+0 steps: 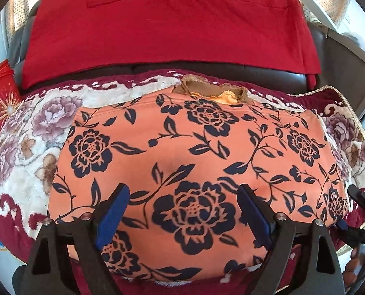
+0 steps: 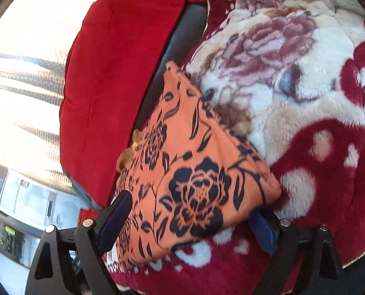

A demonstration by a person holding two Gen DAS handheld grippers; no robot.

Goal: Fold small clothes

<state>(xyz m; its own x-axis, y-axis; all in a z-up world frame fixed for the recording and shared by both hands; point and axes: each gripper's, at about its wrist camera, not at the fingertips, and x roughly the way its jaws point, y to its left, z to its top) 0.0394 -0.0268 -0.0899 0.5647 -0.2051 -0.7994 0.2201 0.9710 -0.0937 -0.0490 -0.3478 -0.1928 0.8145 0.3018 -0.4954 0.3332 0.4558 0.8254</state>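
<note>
Both grippers gape: left above the garment, right straddling its edge. The thick layers on the plush blanket may slip out as the jaws close.

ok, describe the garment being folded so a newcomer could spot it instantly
Find the plush maroon-and-cream floral blanket in front of the plain red cushion. The garment lies flat on its middle, a brown ribbed collar at its far edge. Only it is orange with navy flowers and leaves.
</note>
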